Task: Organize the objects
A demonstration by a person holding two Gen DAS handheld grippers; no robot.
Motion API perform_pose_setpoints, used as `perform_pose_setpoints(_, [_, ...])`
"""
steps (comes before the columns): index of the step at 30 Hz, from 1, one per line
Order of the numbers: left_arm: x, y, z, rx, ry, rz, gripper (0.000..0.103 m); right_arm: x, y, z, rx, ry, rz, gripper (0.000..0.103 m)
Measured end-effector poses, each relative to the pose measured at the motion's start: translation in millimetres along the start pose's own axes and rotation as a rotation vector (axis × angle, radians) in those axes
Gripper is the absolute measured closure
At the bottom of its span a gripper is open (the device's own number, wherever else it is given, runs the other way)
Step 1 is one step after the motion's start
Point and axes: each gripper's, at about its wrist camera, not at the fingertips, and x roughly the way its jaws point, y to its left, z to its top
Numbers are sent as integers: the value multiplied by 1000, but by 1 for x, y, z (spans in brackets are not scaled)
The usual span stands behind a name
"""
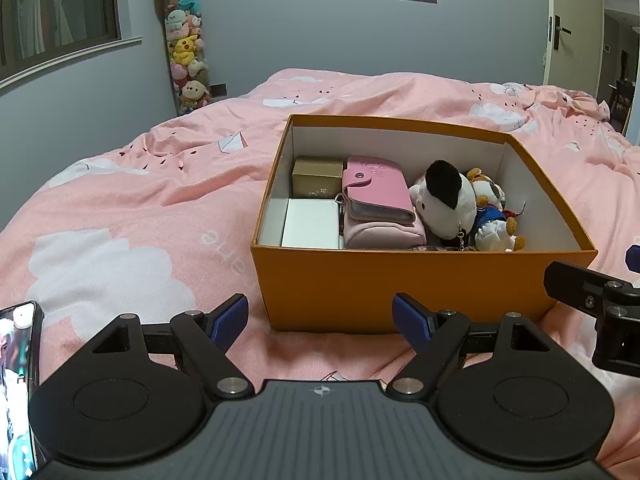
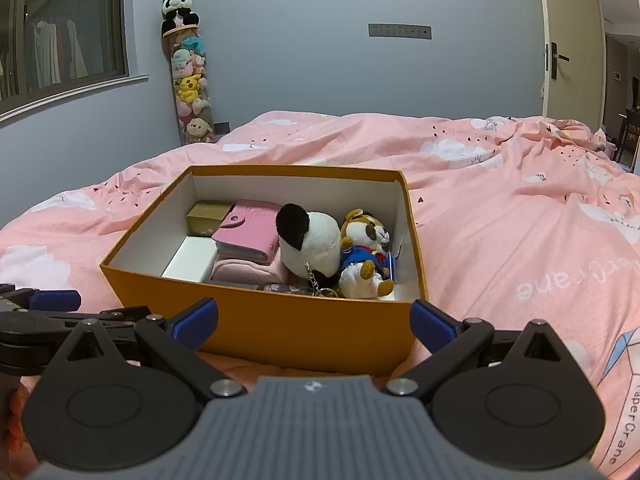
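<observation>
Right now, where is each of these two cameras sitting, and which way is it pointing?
Left wrist view: sits on the left gripper, looking forward over the pink bedspread at the orange box; its own open fingers show, plus part of the right gripper at the right edge.
Right wrist view: sits on the right gripper, facing the same orange box from further right; its open fingers show, with the left gripper at the left edge.
Both share the box, its black-and-white plush and pink wallet.

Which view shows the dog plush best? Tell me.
The right wrist view: the dog plush shows its face, blue outfit and legs unobstructed. In the left wrist view the dog plush is partly hidden behind the panda plush.
</observation>
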Motion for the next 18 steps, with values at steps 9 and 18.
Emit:
perform_pose_setpoints(9, [0, 0, 0, 2, -1, 0, 9, 1, 1, -1, -1, 5, 0, 1])
perform_pose_setpoints(18, [0, 0, -1, 3, -2, 0, 9, 2, 1, -1, -4, 9, 2, 1])
